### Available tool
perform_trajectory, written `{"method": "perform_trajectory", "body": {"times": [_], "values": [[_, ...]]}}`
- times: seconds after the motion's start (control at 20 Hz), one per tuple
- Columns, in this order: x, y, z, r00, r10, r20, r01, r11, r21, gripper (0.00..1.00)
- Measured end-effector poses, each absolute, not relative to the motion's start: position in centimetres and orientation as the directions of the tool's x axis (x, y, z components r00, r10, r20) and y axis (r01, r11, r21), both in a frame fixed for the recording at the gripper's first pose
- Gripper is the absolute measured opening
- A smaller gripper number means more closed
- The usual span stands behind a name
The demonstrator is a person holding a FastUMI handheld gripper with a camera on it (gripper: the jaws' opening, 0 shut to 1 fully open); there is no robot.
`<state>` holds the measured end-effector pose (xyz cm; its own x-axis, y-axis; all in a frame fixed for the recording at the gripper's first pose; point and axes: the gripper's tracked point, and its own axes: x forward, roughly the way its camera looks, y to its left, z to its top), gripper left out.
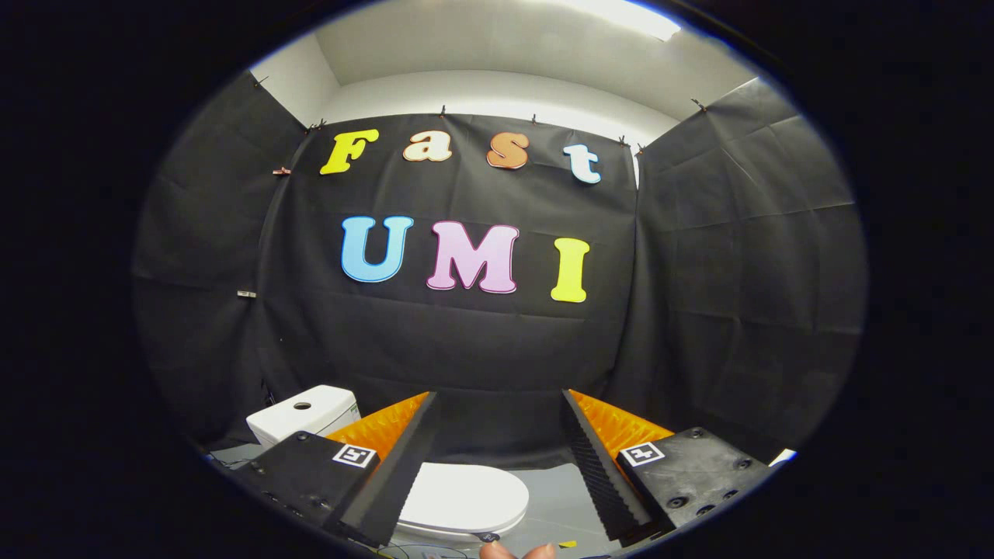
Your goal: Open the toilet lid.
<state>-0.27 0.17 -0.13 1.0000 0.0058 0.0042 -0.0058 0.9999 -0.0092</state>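
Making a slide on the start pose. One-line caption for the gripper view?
Open gripper held above the toilet, its closed lid showing between the fingers, tank beyond.

One toilet, one toilet lid, one cistern, one gripper with fingers apart

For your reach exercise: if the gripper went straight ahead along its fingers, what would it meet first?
Probably the black cloth wall. The open gripper points level, above the closed toilet lid lying low between its fingers; depth is unclear.

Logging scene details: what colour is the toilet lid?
White, in the gripper view: toilet lid, closed, between the open fingers.
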Motion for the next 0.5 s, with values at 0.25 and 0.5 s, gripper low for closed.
{"method": "perform_trajectory", "body": {"times": [0.25,0.5], "values": [[-0.14,0.22,-0.1,1.0,0.006,0.007,-0.006,1.0,-0.01,0.98],[0.35,0.35,-0.65,1.0,0.011,0.008,-0.011,1.0,-0.004,0.98]]}}
